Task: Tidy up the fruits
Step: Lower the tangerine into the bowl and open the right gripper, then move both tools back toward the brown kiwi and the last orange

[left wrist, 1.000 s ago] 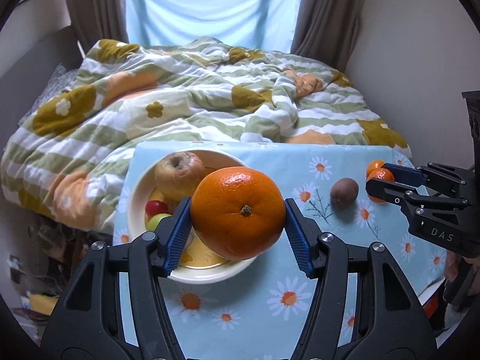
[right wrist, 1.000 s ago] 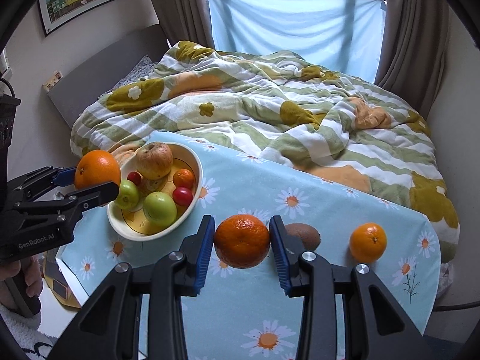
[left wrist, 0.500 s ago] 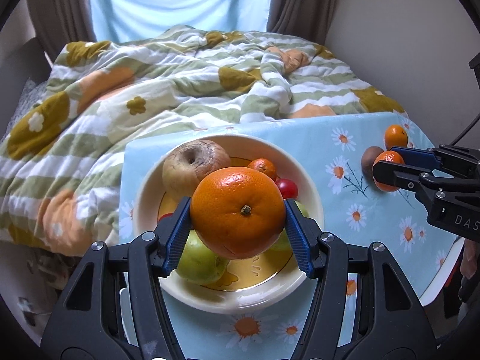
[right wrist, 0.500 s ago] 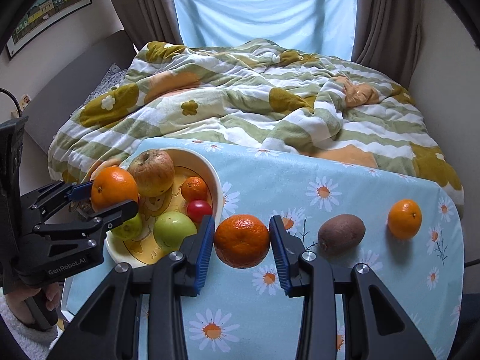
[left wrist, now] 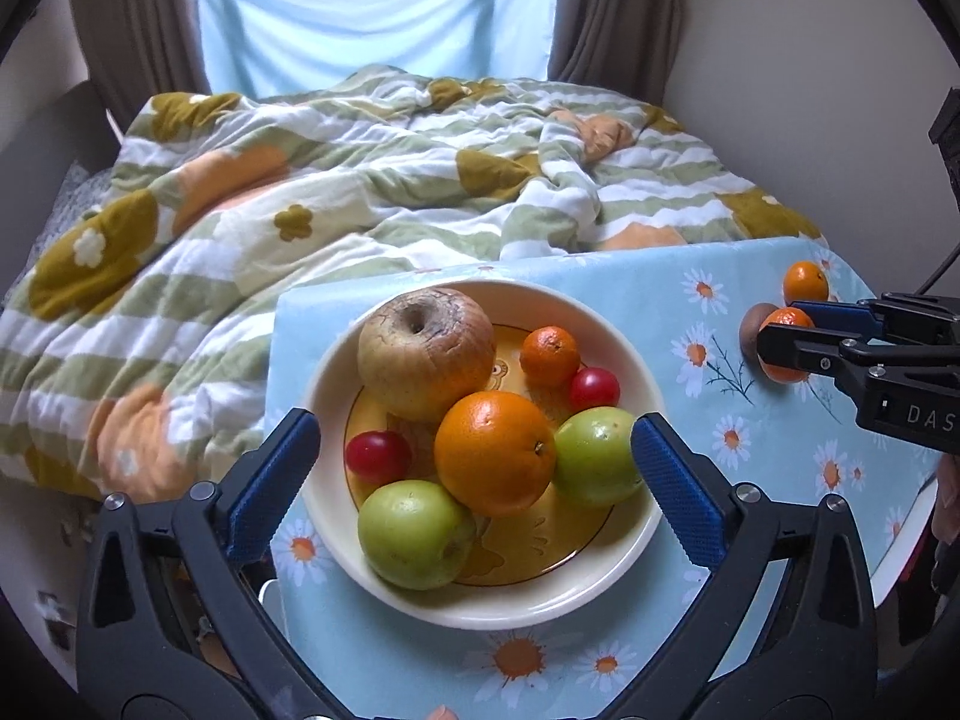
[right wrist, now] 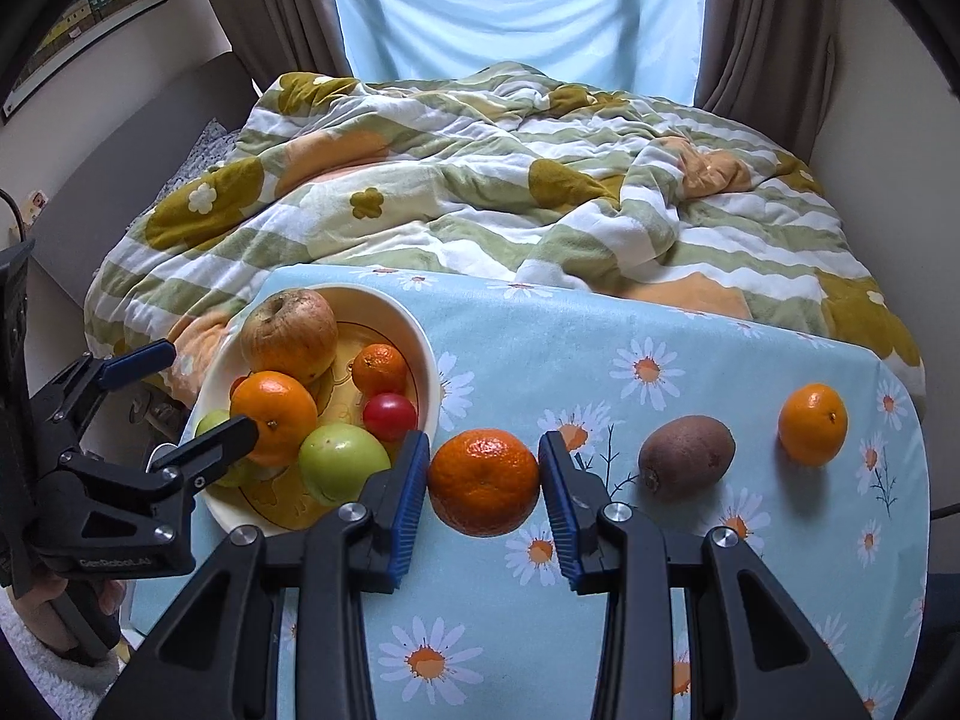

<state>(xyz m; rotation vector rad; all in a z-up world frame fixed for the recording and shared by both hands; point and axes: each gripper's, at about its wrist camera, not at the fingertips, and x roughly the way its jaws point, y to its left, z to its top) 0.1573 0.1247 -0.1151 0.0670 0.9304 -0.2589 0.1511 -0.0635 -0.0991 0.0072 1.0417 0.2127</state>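
Over the bowl [left wrist: 606, 594], left tongs [left wrist: 474, 468] just sprung apart, large orange [left wrist: 493, 461] released, right tongs [right wrist: 483, 483] clamped on mandarin [right wrist: 483, 480]

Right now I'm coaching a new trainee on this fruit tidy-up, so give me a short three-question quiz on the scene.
1. True or false: the left gripper is clamped on the big orange.
2. Which fruit lies on the tablecloth between the right gripper and the far mandarin? A) green apple B) kiwi C) cherry tomato
3. Fill in: the right gripper holds a ____.

Key
1. False. Its jaws have just been opening and stand wide; the orange rests in the bowl.
2. B, the kiwi.
3. A mandarin, pressed between both pads.
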